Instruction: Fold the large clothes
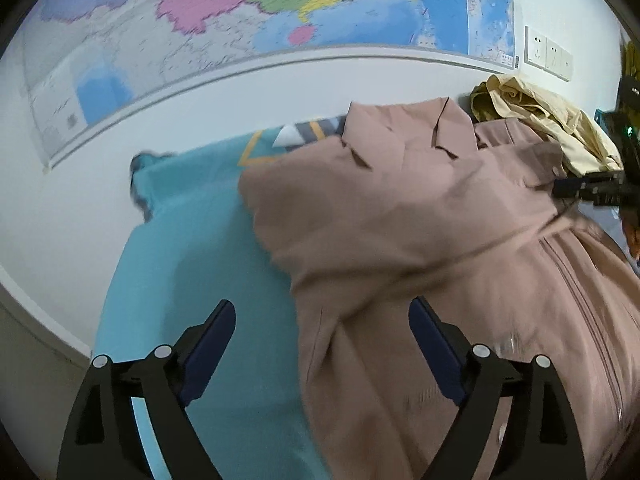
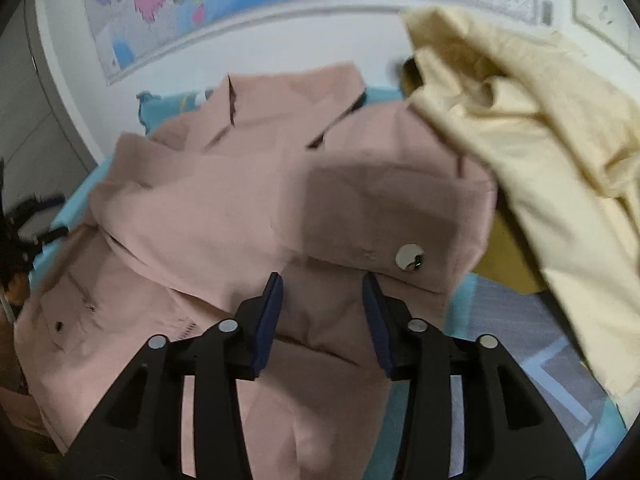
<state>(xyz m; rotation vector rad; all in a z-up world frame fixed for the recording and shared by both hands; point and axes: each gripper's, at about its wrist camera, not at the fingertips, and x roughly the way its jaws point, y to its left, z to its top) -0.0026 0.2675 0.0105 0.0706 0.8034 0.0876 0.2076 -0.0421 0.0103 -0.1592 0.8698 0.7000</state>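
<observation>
Two garments on the teal-covered surface [image 1: 208, 240], wall map [image 1: 200, 20] behind. Biggest: pink jacket [image 1: 420, 220], spread w/ collar toward the wall, filling most of both views, its left edge lying over the teal cover. Cream garment [image 2: 540, 140] bunched at the jacket's far right, overlapping its shoulder. My left gripper [image 1: 322, 316]: jaws wide apart, nothing between the pads; left pad over the teal cover, right pad over jacket fabric, jacket edge running between them. My right gripper [image 2: 322, 284]: jaws part open over a raised fold of jacket; can't tell if pads touch cloth. Small round silver button [image 2: 409, 257] on the flap just right of my right jaws. Wall sockets [image 1: 548, 53] top right.
</observation>
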